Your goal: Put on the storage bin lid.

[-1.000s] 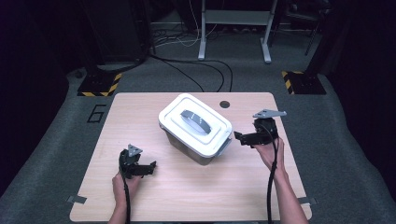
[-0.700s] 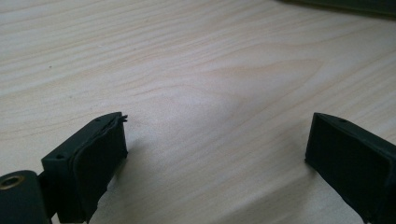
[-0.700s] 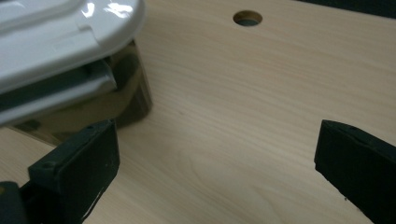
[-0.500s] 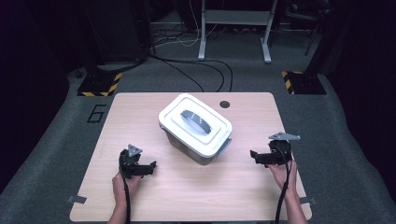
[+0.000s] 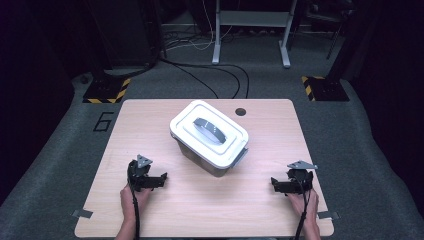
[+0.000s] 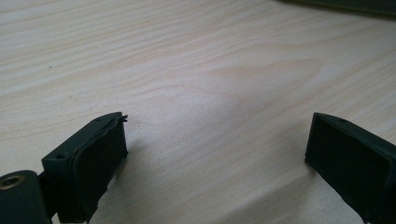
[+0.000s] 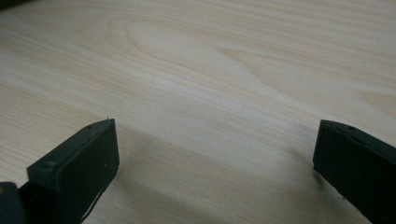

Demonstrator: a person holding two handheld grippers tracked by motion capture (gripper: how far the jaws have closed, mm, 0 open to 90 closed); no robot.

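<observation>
A box point(image 5: 210, 142) sits near the middle of the worktop point(image 5: 150, 120), a bit closer to the far edge than to the near edge. The left tool point(image 5: 161, 181) rests low by the near left corner, and the box is well apart from it, farther in and off to its right. The right tool point(image 5: 275, 185) rests low by the near right corner, and the box is well apart from it too, farther in and off to its left. So the box lies between the two tools, but farther back than both. The box has see-through grey walls and a white lid point(image 5: 207, 132) shut on top. A grey handle point(image 5: 210, 129) lies flat in the middle of the lid. The box is turned, so its corners point at the worktop's edges. In the left tool's own view its jaws stand wide apart, with only bare wood between them. In the right tool's own view its jaws also stand wide apart over bare wood. Neither tool has hold of anything. A hand point(image 5: 131, 197) grips the left tool from the near edge.
</observation>
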